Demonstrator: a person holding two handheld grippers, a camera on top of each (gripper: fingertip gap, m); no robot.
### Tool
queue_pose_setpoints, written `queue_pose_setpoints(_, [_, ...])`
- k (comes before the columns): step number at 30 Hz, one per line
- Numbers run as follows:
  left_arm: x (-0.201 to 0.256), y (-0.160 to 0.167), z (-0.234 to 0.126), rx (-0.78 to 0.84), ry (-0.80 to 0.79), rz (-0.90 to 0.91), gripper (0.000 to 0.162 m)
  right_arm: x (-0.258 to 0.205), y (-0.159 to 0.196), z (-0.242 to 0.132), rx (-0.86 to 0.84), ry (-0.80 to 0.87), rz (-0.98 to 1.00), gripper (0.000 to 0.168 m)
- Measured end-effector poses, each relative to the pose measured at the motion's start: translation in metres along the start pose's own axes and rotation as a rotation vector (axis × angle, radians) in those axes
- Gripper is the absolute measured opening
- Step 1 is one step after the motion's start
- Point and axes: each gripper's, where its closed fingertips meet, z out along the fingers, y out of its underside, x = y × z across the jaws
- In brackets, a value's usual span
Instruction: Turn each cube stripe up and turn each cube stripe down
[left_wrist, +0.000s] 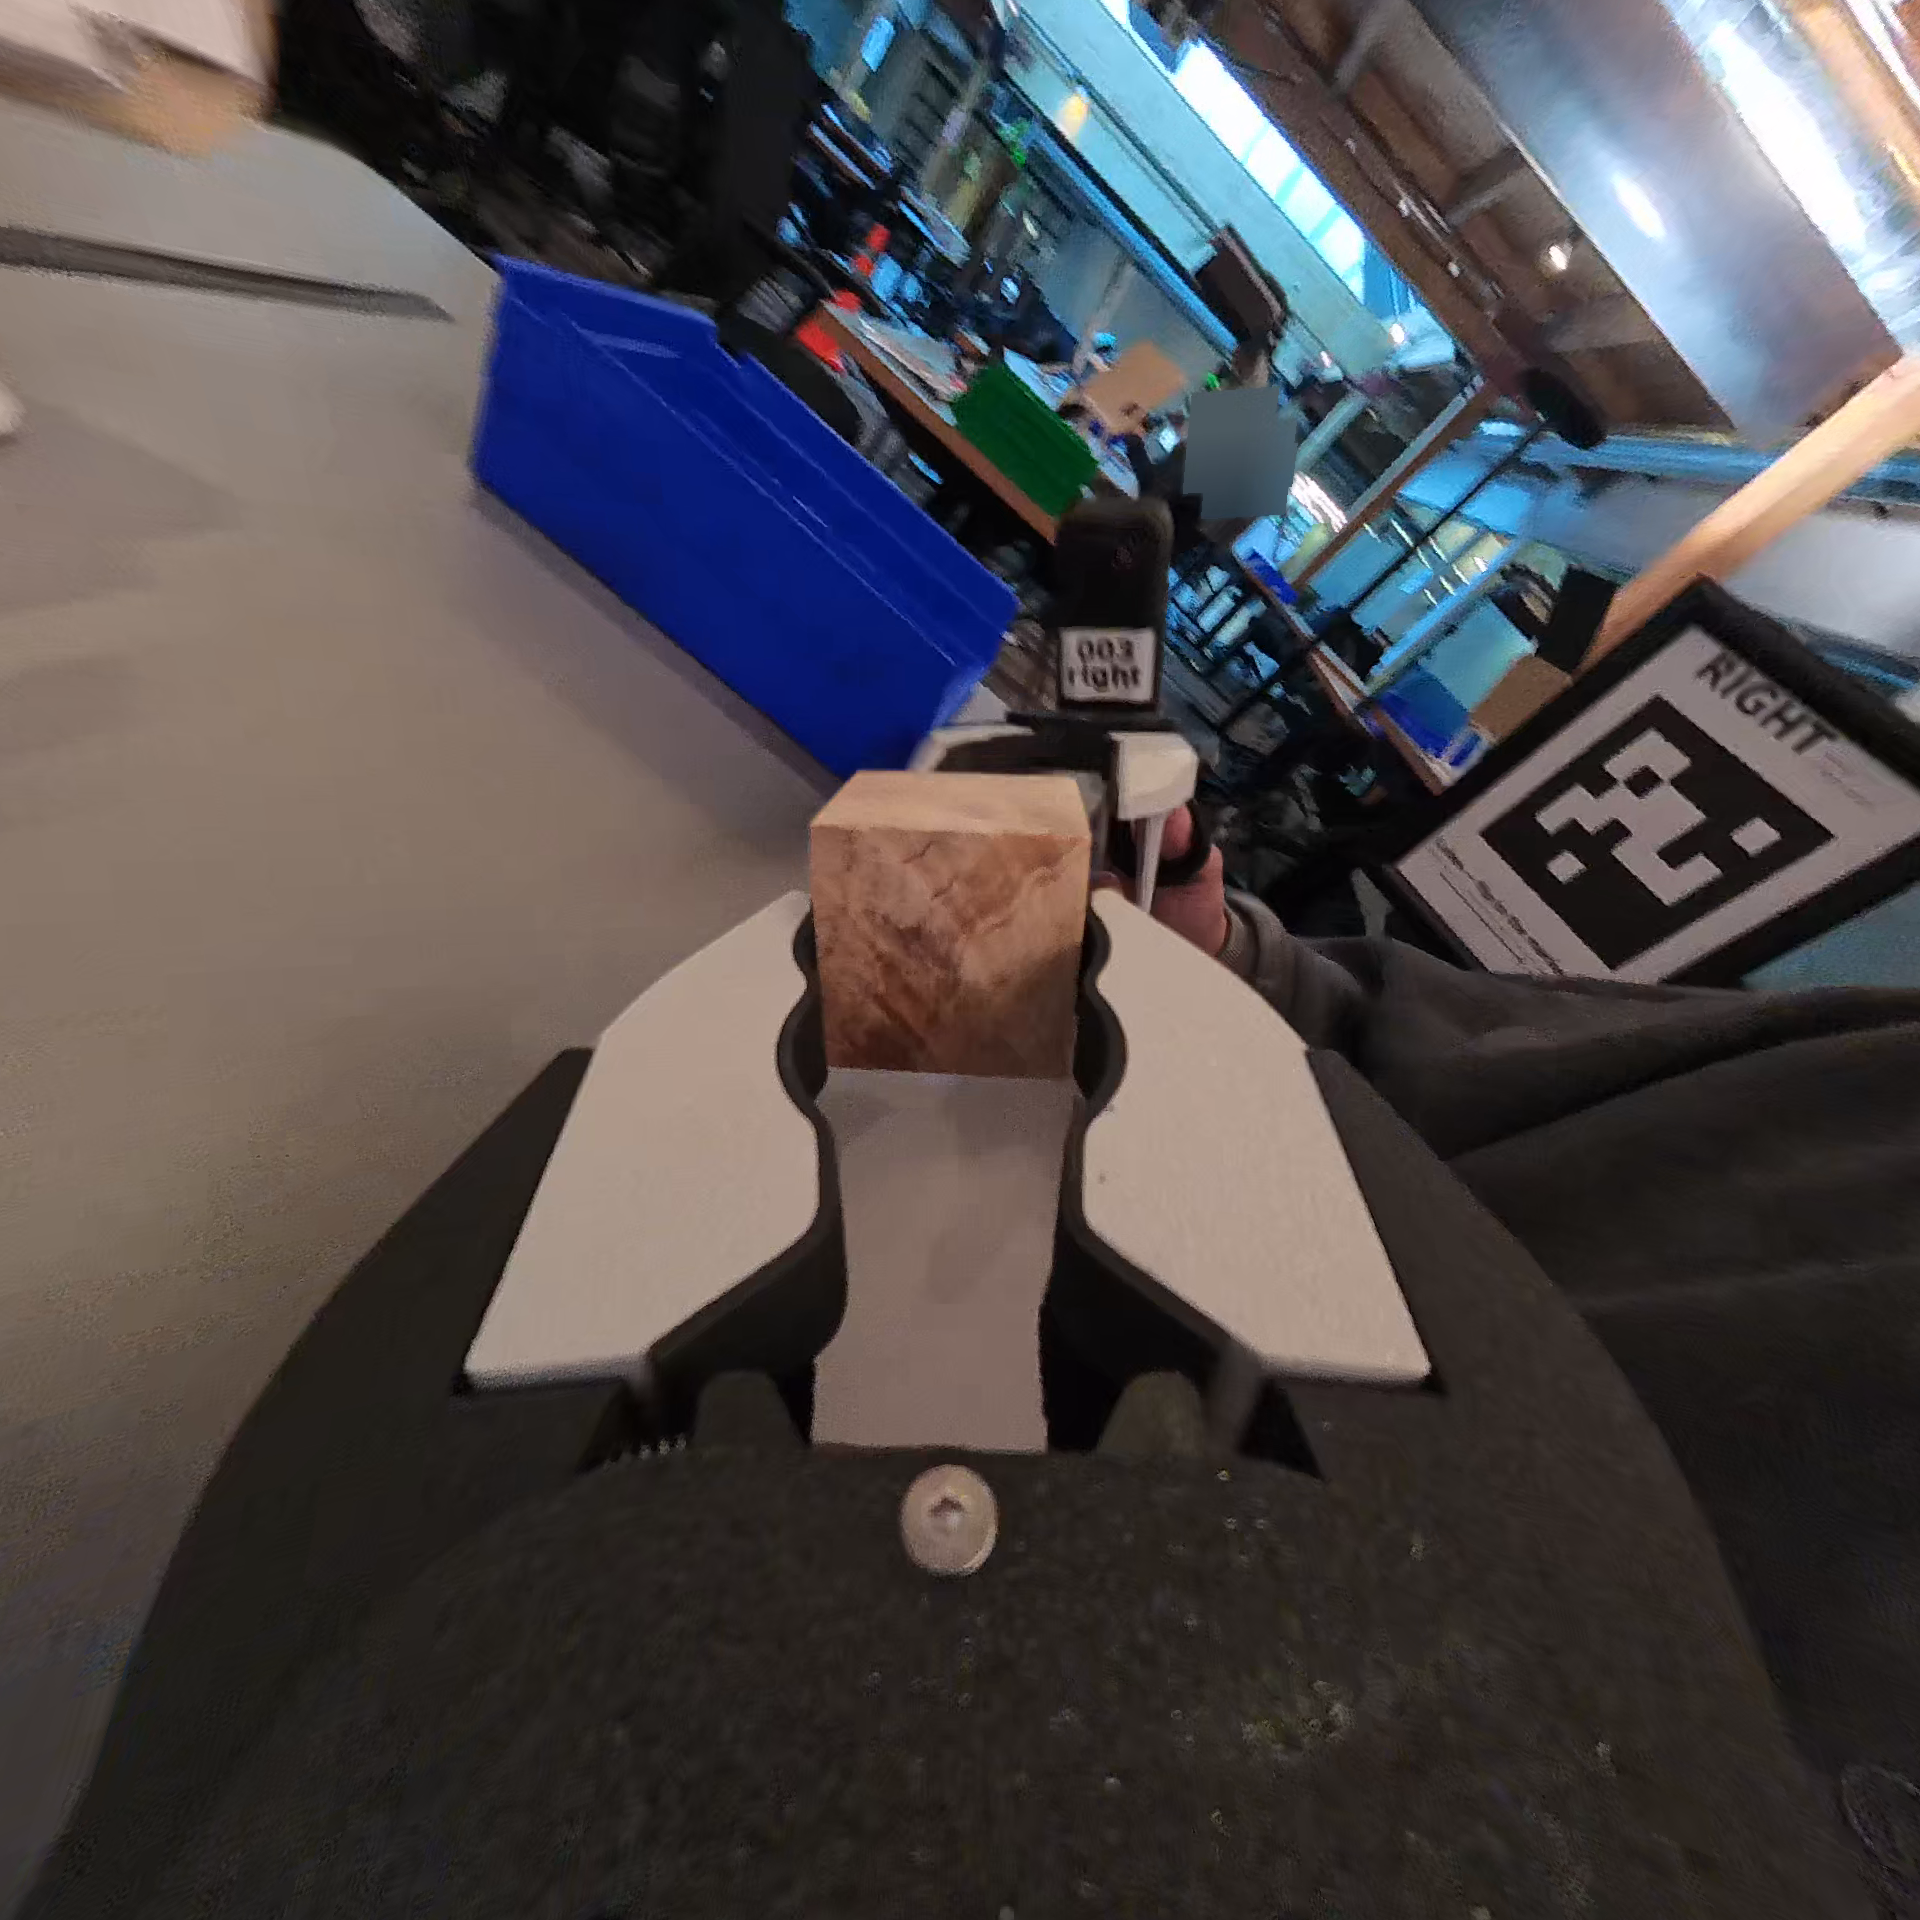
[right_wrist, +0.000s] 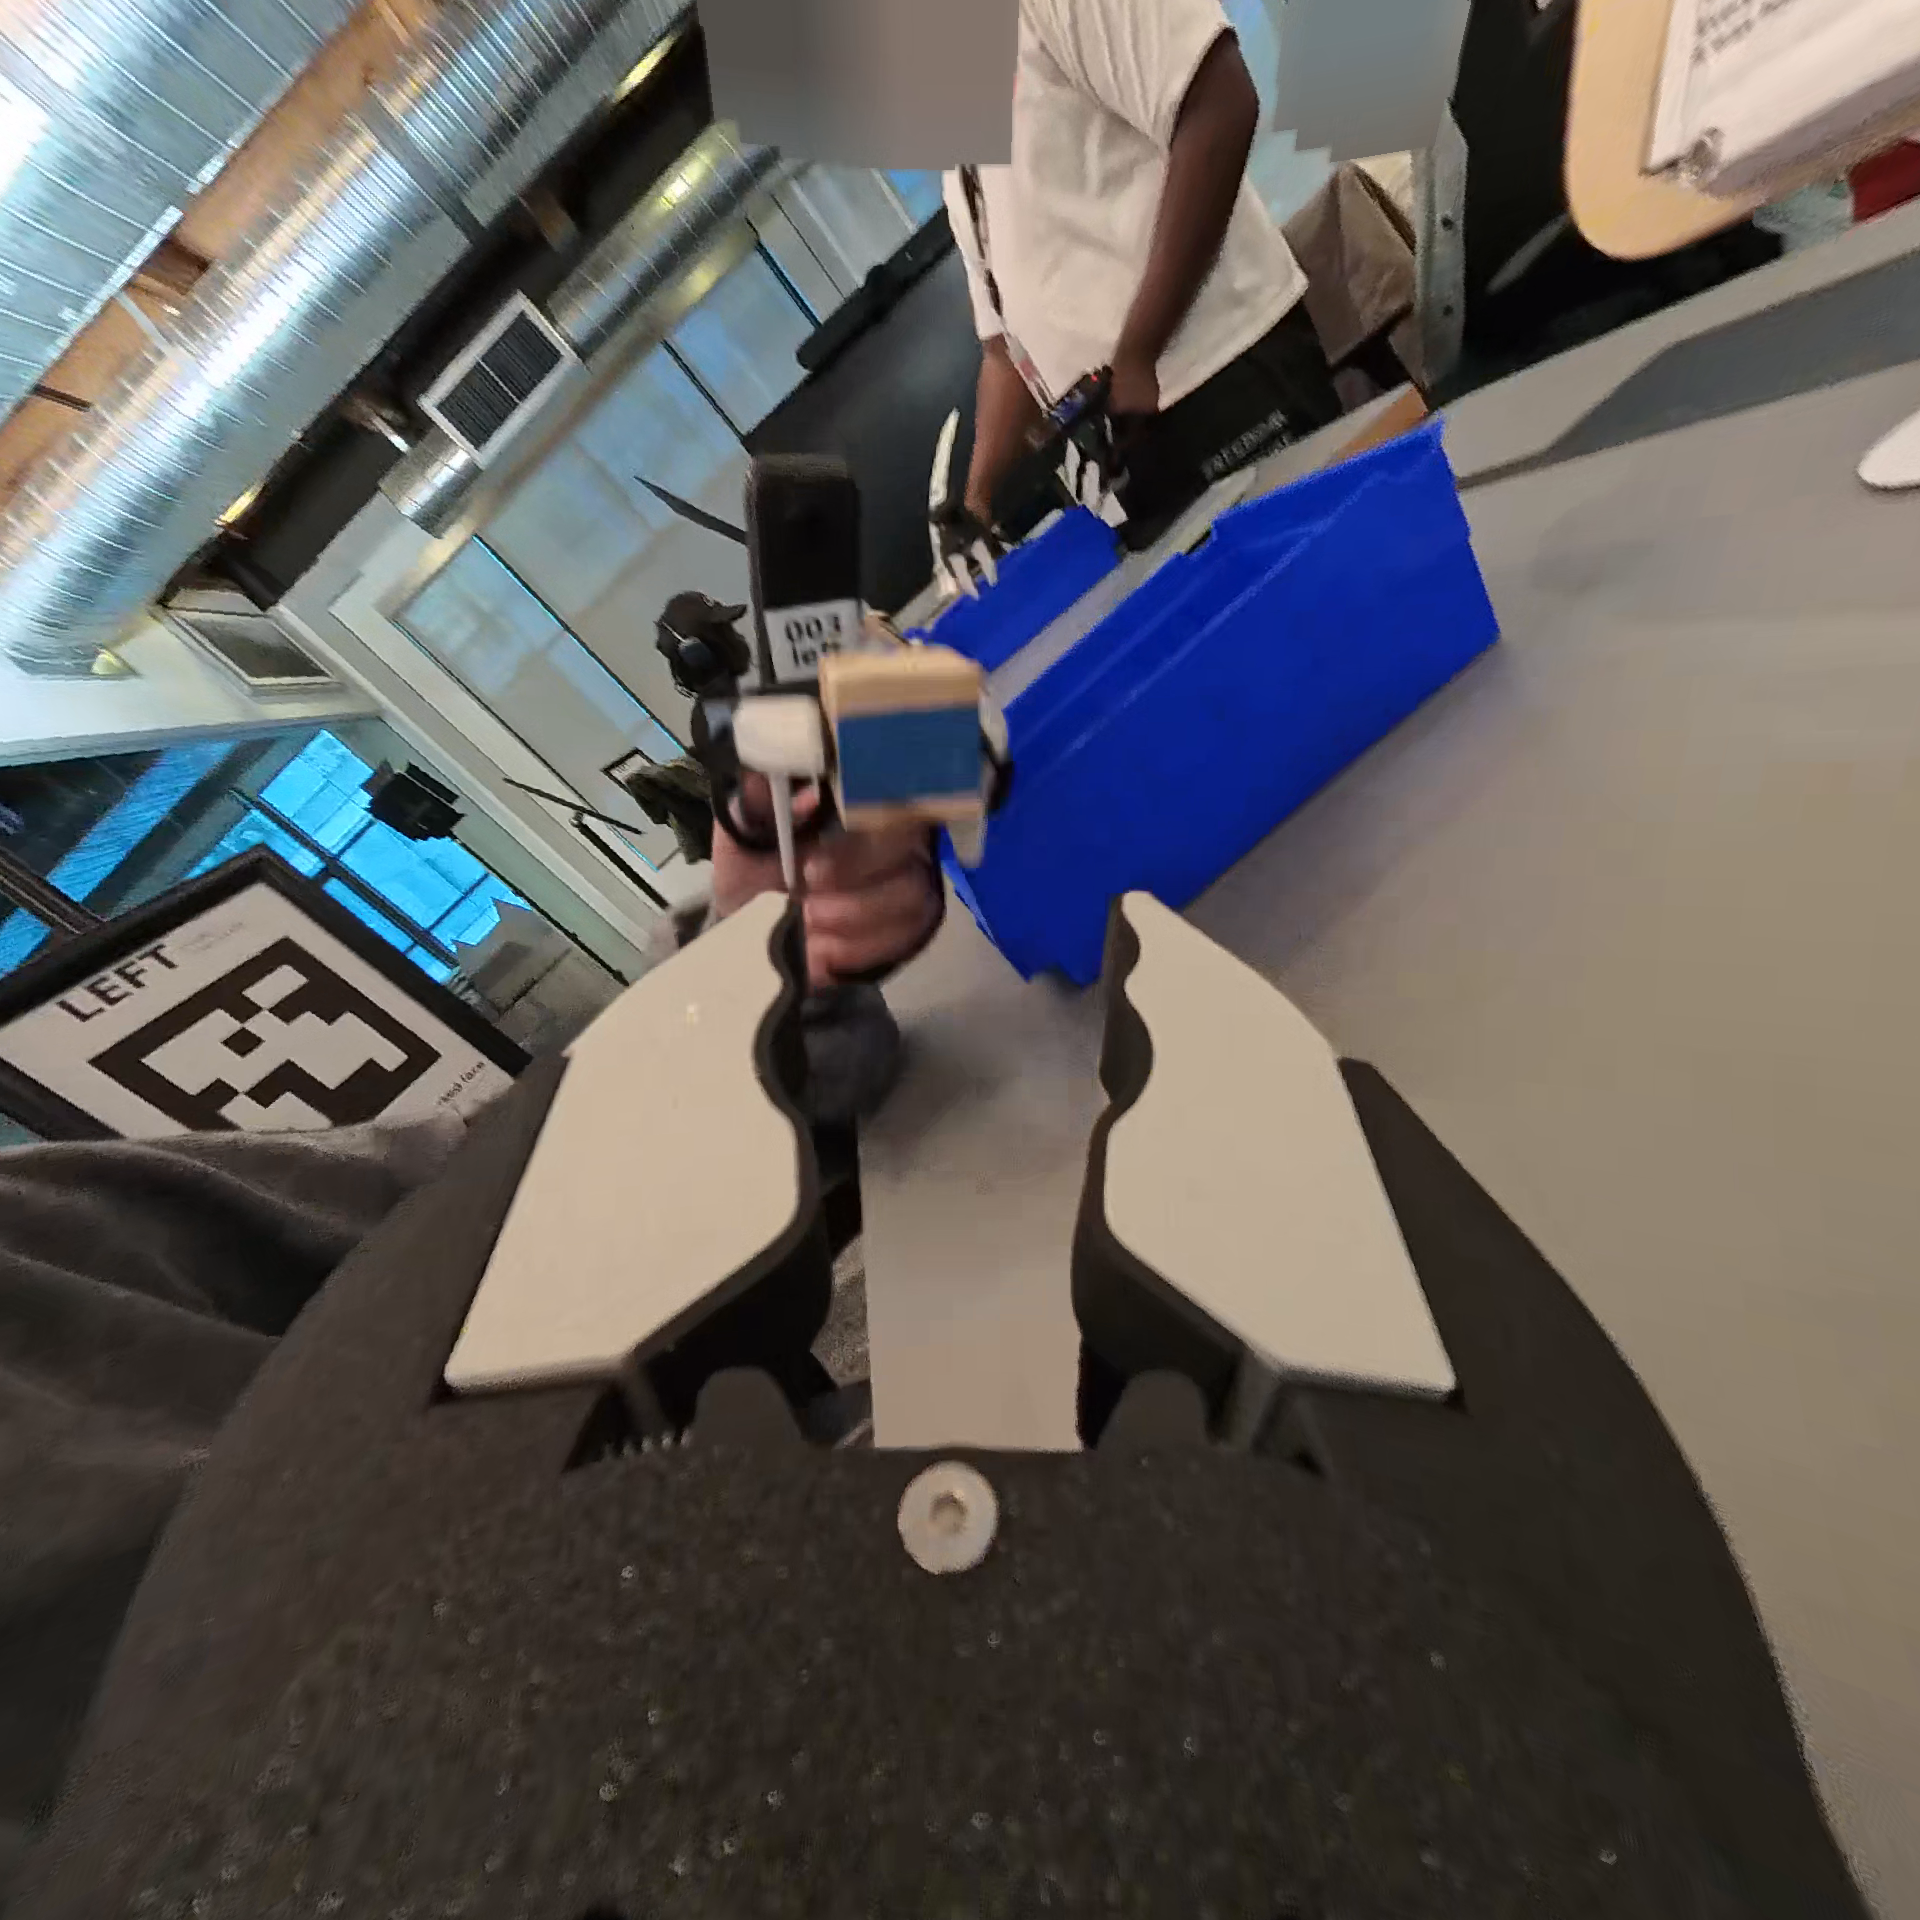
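My left gripper (left_wrist: 948, 935) is shut on a wooden cube (left_wrist: 951, 940) and holds it above the grey table (left_wrist: 260, 831). In the left wrist view only plain wood grain faces me. In the right wrist view the same cube (right_wrist: 906, 750) shows a blue stripe on the face turned toward my right gripper, with the left gripper (right_wrist: 906, 764) clamped on its sides. My right gripper (right_wrist: 945, 925) is open and empty, facing the cube from a short distance. It also shows behind the cube in the left wrist view (left_wrist: 1049, 774).
A blue plastic bin (left_wrist: 717, 520) stands on the table beyond the grippers; it also shows in the right wrist view (right_wrist: 1226, 707). Framed marker boards (left_wrist: 1662, 821) (right_wrist: 249, 1039) stand at the near edge. A person in a white shirt (right_wrist: 1122, 239) stands behind the bin.
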Motion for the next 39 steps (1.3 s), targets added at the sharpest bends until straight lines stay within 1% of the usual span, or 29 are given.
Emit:
queue_pose_setpoints(3, [0.009, 0.018, 0.039, -0.059, 0.022, 0.042, 0.044, -0.008, -0.002, 0.011, 0.011, -0.045, 0.015, 0.052])
queue_pose_setpoints(6, [0.016, 0.026, 0.06, -0.083, 0.06, 0.038, 0.044, -0.006, 0.003, 0.01, 0.002, -0.034, 0.009, 0.051])
queue_pose_setpoints(8, [0.016, 0.03, 0.068, -0.095, 0.058, 0.041, 0.044, -0.006, 0.002, 0.008, 0.018, -0.05, 0.027, 0.051])
queue_pose_setpoints(10, [0.017, 0.032, 0.073, -0.099, 0.075, 0.028, 0.044, -0.004, 0.006, 0.008, 0.0, -0.044, 0.038, 0.051])
queue_pose_setpoints(12, [0.017, 0.035, 0.078, -0.107, 0.08, 0.016, 0.044, -0.005, 0.008, 0.009, 0.0, -0.061, 0.026, 0.043])
queue_pose_setpoints(16, [0.018, 0.037, 0.08, -0.093, 0.081, 0.009, 0.044, -0.004, 0.012, 0.007, -0.03, -0.056, 0.028, 0.043])
queue_pose_setpoints(17, [0.017, 0.038, 0.079, -0.089, 0.064, 0.017, 0.046, -0.003, 0.014, 0.006, -0.051, -0.052, 0.039, 0.043])
queue_pose_setpoints(19, [0.013, 0.039, 0.07, -0.076, -0.01, 0.033, 0.079, -0.002, 0.012, 0.002, -0.051, -0.035, 0.034, 0.043])
queue_pose_setpoints(20, [0.011, 0.042, 0.063, -0.079, -0.054, 0.052, 0.084, -0.002, 0.011, -0.001, -0.047, -0.033, 0.03, 0.043])
queue_pose_setpoints(22, [0.001, 0.052, 0.045, -0.066, -0.212, 0.134, 0.084, -0.002, 0.007, -0.009, -0.031, -0.011, 0.002, 0.043])
queue_pose_setpoints(24, [-0.013, 0.065, 0.024, -0.033, -0.392, 0.212, 0.08, -0.002, 0.003, -0.017, -0.03, 0.023, -0.041, 0.043])
queue_pose_setpoints(25, [-0.014, 0.072, 0.016, -0.019, -0.436, 0.224, 0.078, -0.002, 0.0, -0.021, -0.029, 0.047, -0.06, 0.043])
queue_pose_setpoints(27, [-0.008, 0.085, 0.011, -0.027, -0.425, 0.206, 0.075, -0.004, -0.009, -0.032, -0.032, 0.104, -0.101, 0.043])
queue_pose_setpoints(28, [-0.005, 0.089, 0.01, -0.036, -0.411, 0.192, 0.075, -0.005, -0.019, -0.04, -0.037, 0.145, -0.137, 0.043])
queue_pose_setpoints(30, [-0.002, 0.092, 0.009, -0.043, -0.39, 0.184, 0.075, -0.007, -0.056, -0.068, -0.01, 0.275, -0.245, 0.043])
queue_pose_setpoints(32, [-0.001, 0.09, 0.01, -0.043, -0.383, 0.202, 0.073, -0.001, -0.1, -0.11, 0.001, 0.485, -0.34, 0.043])
queue_pose_setpoints(34, [-0.003, 0.095, 0.013, -0.075, -0.382, 0.211, 0.072, 0.022, -0.139, -0.162, -0.039, 0.762, -0.387, 0.043])
queue_pose_setpoints(37, [-0.004, 0.108, 0.019, -0.138, -0.365, 0.207, 0.07, 0.079, -0.171, -0.232, -0.228, 1.118, -0.343, 0.043])
queue_pose_setpoints(38, [-0.003, 0.111, 0.021, -0.154, -0.353, 0.207, 0.07, 0.104, -0.175, -0.251, -0.314, 1.207, -0.297, 0.043])
queue_pose_setpoints(39, [-0.001, 0.113, 0.023, -0.165, -0.345, 0.21, 0.07, 0.129, -0.174, -0.265, -0.402, 1.257, -0.228, 0.043])
